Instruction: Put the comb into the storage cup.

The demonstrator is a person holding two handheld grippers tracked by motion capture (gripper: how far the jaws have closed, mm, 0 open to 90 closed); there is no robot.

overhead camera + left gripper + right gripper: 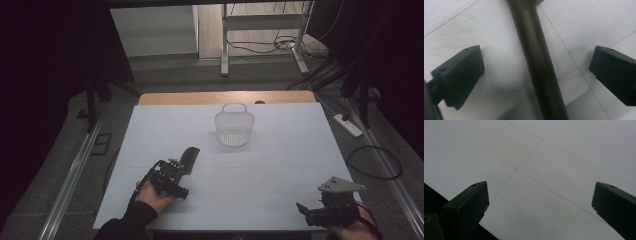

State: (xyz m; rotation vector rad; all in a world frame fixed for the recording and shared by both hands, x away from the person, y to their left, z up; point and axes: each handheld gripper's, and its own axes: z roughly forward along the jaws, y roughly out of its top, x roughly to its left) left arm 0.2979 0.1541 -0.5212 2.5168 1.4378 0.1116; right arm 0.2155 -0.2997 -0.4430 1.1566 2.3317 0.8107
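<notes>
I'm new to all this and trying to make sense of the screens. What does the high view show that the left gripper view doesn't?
The high view takes in the white wire basket far up the table, the right gripper open near the front edge, and the tool's flat dark blade. The left gripper view gives a close look at the tool's round dark handle lying between the wide-apart jaws, touching neither. Both show the left gripper open over that tool on the white table.
</notes>
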